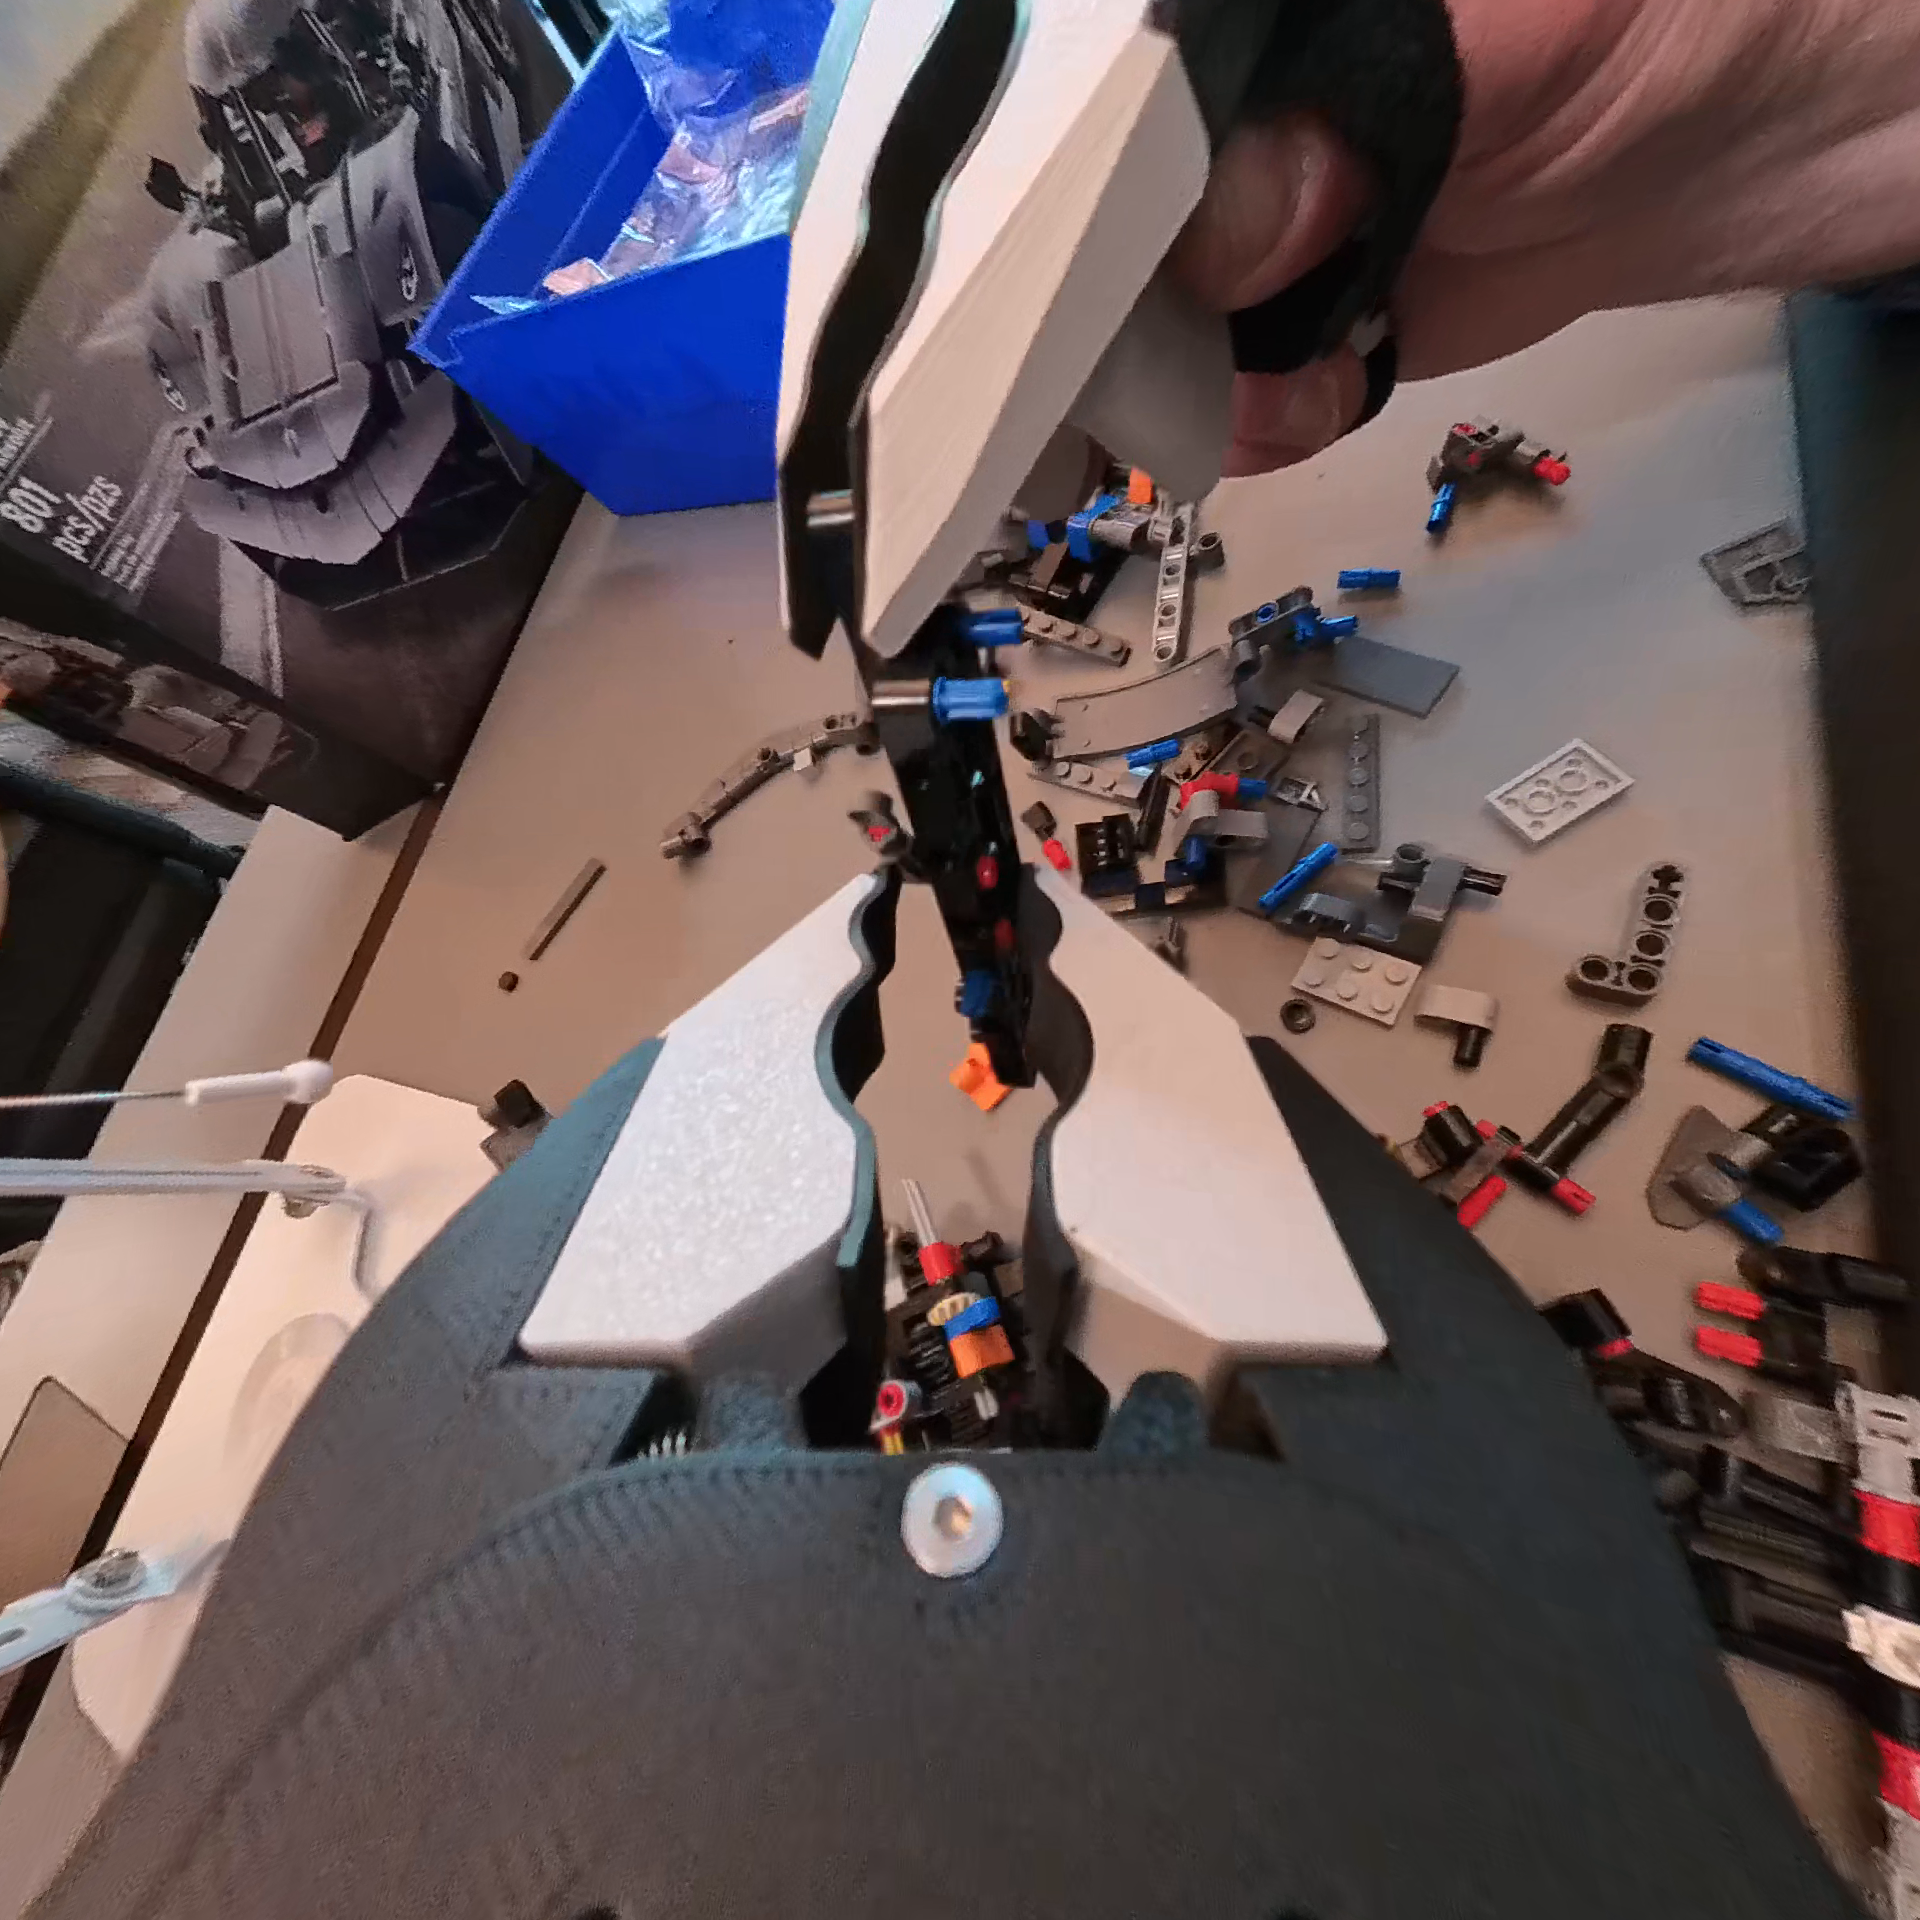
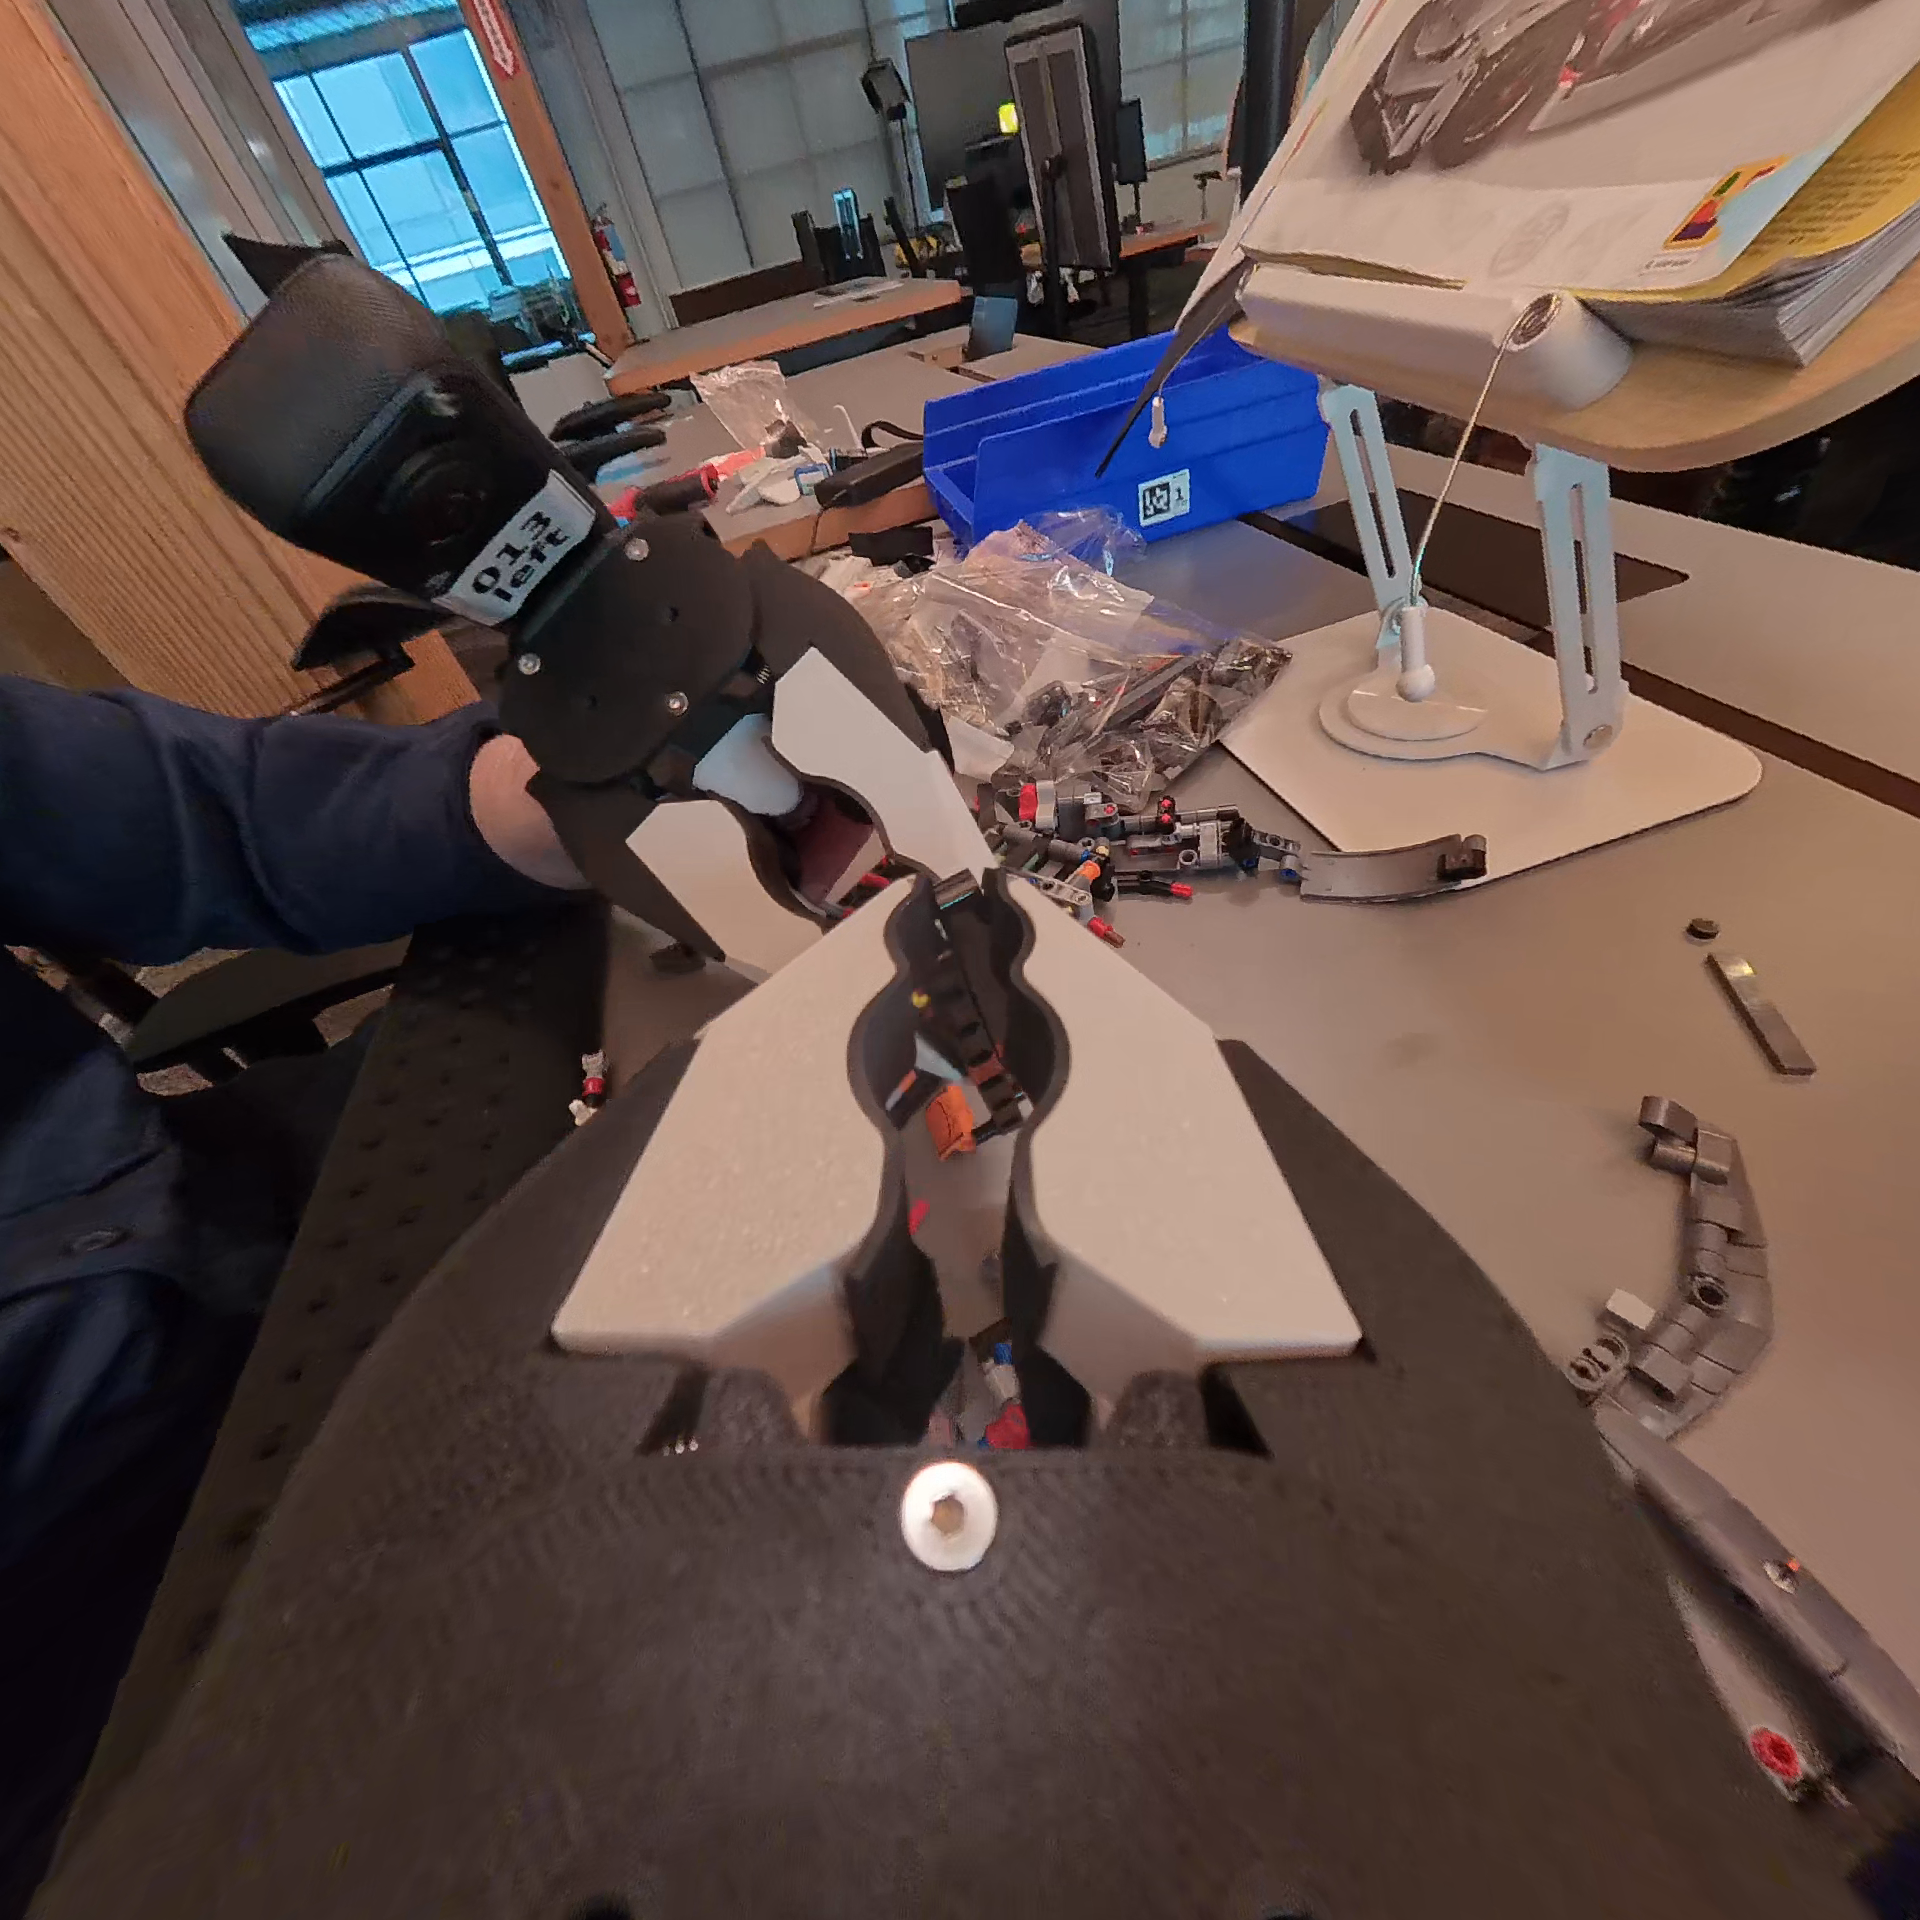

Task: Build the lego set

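A long black Lego beam assembly (image 1: 951, 800) with blue and red pins and an orange piece at one end hangs above the grey table (image 1: 644, 675). My left gripper (image 1: 961, 894) is shut on its lower part. My right gripper (image 1: 847, 634) comes in from above and is shut on its upper end. In the right wrist view the same assembly (image 2: 971, 1023) sits between the white fingers of my right gripper (image 2: 956, 883). My left gripper (image 2: 904, 862) meets it from the left, tip to tip, held by a person's hand in a dark sleeve.
Several loose Lego pieces (image 1: 1299, 790) lie on the table to the right. A blue bin (image 1: 623, 343) and the set's box (image 1: 260, 364) stand at the back left. A partly built black and red model (image 1: 1787, 1455) lies near right. An instruction book on a stand (image 2: 1558, 260), parts bags (image 2: 1091, 644) and a curved grey piece (image 2: 1704, 1278) are nearby. One gripper's finger ends stand about 5 centimeters off the other's.
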A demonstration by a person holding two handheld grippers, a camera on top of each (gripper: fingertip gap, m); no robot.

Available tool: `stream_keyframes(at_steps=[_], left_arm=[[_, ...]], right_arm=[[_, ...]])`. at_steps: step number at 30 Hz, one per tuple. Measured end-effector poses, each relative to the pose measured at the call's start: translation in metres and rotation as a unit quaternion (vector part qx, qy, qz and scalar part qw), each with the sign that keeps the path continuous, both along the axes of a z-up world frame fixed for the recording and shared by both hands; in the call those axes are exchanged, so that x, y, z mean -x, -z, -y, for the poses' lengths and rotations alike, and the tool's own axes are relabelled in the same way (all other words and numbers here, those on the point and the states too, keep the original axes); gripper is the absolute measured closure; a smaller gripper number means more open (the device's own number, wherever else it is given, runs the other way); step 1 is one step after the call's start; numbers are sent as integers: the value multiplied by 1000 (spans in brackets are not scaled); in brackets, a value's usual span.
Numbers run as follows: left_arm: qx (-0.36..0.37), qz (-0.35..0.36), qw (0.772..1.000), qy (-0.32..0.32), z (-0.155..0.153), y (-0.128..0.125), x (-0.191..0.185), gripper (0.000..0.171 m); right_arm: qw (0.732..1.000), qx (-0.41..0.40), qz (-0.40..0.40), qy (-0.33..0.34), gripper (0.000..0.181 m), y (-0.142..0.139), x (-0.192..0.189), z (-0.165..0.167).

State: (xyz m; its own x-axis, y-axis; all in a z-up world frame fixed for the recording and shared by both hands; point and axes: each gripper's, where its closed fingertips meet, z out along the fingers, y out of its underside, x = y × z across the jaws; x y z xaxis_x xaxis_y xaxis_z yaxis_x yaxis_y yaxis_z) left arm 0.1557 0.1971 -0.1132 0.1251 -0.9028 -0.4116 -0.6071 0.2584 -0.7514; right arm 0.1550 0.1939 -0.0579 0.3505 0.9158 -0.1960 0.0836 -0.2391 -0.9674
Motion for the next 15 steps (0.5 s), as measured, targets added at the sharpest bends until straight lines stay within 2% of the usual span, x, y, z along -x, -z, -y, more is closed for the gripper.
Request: stream_keyframes(at_steps=[10,11,15], left_arm=[[4,-19,1000,10,2,5,2,152],[7,-25,1000,10,2,6,4,162],[9,-34,999,12,1,7,8,163]], right_arm=[[1000,-8,6,-17,173,2,3,4],[1000,-14,9,-20,173,3,3,5],[998,-29,29,-39,170,7,7,12]])
